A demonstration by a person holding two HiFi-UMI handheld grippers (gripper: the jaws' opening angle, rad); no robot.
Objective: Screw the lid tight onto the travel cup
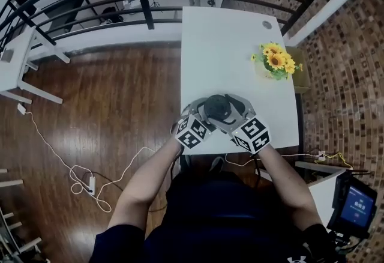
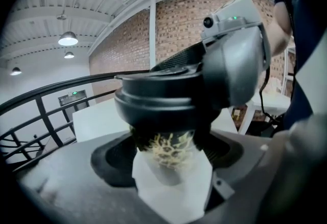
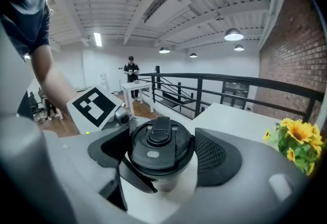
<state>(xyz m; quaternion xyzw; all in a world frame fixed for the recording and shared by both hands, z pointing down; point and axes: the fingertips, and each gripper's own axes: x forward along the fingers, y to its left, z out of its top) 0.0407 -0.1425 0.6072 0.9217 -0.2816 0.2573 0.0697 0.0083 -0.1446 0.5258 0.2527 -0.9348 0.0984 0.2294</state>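
Tightening was under way at the near edge of the table: left gripper clamped the cup, right gripper gripped its lid. Next move likely needed a firm twist, cup held steady.

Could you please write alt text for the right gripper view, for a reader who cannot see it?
The right gripper closes its two dark jaws on the black flip-top lid of a white travel cup. The left gripper, with its marker cube, holds the cup from the left, and sunflowers stand on the white table at right.
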